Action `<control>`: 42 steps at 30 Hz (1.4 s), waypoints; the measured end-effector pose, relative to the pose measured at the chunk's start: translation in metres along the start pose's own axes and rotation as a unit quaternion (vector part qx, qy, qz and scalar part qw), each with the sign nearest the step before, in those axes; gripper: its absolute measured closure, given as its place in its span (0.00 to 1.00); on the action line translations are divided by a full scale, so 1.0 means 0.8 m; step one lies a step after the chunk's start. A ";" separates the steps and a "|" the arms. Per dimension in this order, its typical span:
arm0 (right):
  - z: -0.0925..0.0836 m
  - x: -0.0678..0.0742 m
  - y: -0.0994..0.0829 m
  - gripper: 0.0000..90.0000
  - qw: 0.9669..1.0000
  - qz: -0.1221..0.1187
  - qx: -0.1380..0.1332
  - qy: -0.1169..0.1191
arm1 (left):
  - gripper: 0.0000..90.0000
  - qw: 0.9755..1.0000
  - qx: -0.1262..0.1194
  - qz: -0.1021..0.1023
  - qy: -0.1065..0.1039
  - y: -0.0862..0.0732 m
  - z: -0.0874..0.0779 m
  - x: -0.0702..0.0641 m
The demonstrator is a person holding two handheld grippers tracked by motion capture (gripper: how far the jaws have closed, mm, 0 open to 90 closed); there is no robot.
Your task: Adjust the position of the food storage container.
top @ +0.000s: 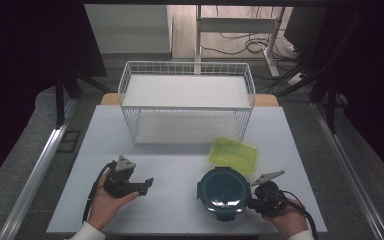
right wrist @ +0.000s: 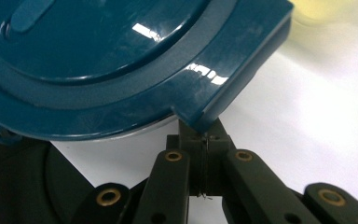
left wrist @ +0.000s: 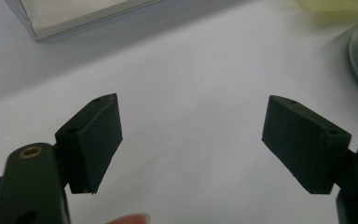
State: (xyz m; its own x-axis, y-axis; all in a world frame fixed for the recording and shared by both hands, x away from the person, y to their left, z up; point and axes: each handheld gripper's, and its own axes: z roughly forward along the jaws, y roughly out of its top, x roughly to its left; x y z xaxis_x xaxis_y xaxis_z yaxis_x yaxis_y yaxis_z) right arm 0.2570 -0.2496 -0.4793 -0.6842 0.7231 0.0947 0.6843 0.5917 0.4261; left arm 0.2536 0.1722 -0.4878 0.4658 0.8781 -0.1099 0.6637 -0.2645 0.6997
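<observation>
Round teal container (top: 224, 193) sits on the worktop (top: 180, 165) near its front edge, just in front of a yellow-green lid (top: 233, 154). Right gripper (right wrist: 206, 135): jaws pressed together under a corner tab of the container's lid, apparently pinching it, though the contact is hidden. Left gripper (left wrist: 191, 135): jaws wide, empty, well apart. Risk: thin pinch slips, container tilts or drags off the edge.

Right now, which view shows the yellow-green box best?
The high view: the box shows whole, lying flat on the table between the round teal container and the wire rack. The left gripper view catches a blurred strip of it at the top right edge; the right gripper view shows a yellow blur at the top right.
</observation>
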 end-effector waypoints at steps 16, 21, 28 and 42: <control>0.036 0.041 0.052 0.98 0.998 -0.058 0.002 0.000 | 0.22 1.000 0.003 -0.003 0.001 -0.001 0.001 0.003; 0.049 0.059 0.071 0.98 0.996 -0.085 0.003 -0.018 | 0.22 1.000 0.001 -0.007 0.002 -0.001 0.000 0.006; 0.059 0.065 0.088 0.98 0.995 -0.097 0.001 -0.026 | 0.22 1.000 0.003 -0.007 0.003 -0.002 0.001 0.009; 0.074 0.084 0.105 0.98 0.993 -0.118 -0.009 -0.014 | 0.22 1.000 0.003 -0.013 0.004 -0.003 0.003 0.012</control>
State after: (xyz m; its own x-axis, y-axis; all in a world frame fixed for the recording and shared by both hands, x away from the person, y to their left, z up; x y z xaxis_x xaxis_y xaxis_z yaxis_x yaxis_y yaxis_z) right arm 0.2835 -0.1297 -0.4905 -0.8180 0.5742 -0.0342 0.5005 0.7399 0.4495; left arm 0.2579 0.1806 -0.4926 0.4431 0.8882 -0.1217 0.6795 -0.2442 0.6919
